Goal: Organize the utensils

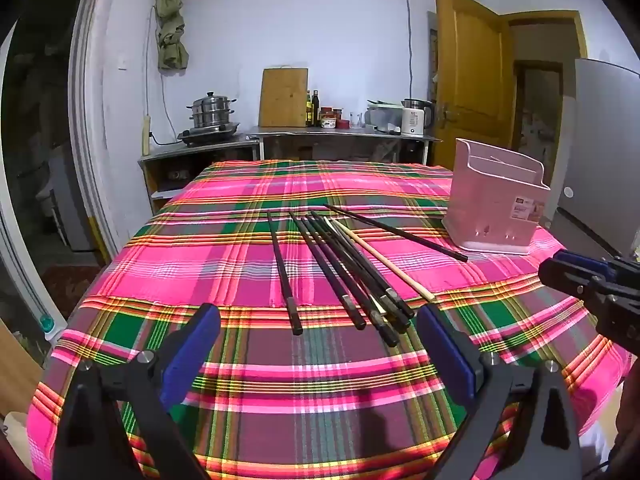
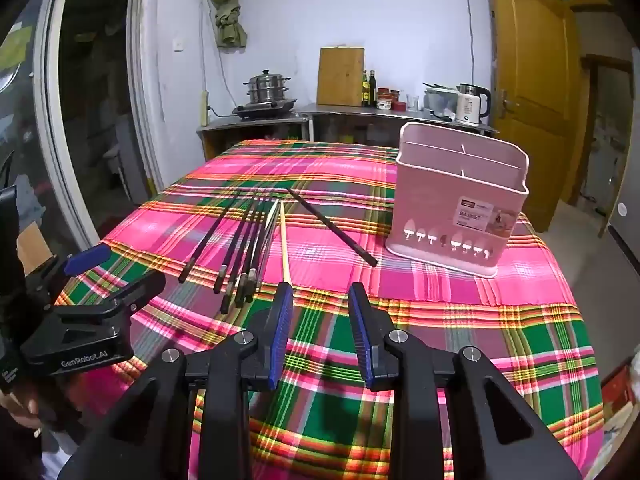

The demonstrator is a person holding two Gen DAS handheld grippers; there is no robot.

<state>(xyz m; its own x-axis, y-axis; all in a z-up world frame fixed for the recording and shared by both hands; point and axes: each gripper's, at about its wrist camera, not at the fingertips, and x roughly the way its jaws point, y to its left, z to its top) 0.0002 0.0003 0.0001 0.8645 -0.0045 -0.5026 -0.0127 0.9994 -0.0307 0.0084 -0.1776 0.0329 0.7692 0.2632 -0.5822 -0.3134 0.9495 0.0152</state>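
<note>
While both grippers hover with jaws released and empty, the chopsticks (image 1: 344,268) lie loose on the plaid-covered counter (image 1: 240,248).

"BASKET" reads on the sticker of the pink utensil basket (image 2: 460,200), whose smaller print is too fine to make out; "GenRobot.AI" is printed on the body of the left gripper (image 2: 86,262), seen from the right wrist view. Dark chopsticks are fanned together near the counter's middle, one pale wooden chopstick (image 2: 284,240) beside them, and one black chopstick (image 2: 332,228) lies apart, angled toward the basket, which stands upright to the right. The right gripper (image 2: 318,298) sits just behind the pale stick's near end. Beyond, a steamer pot (image 1: 212,114), cutting board (image 1: 284,98) and kettle (image 1: 416,118) line the far wall.
</note>
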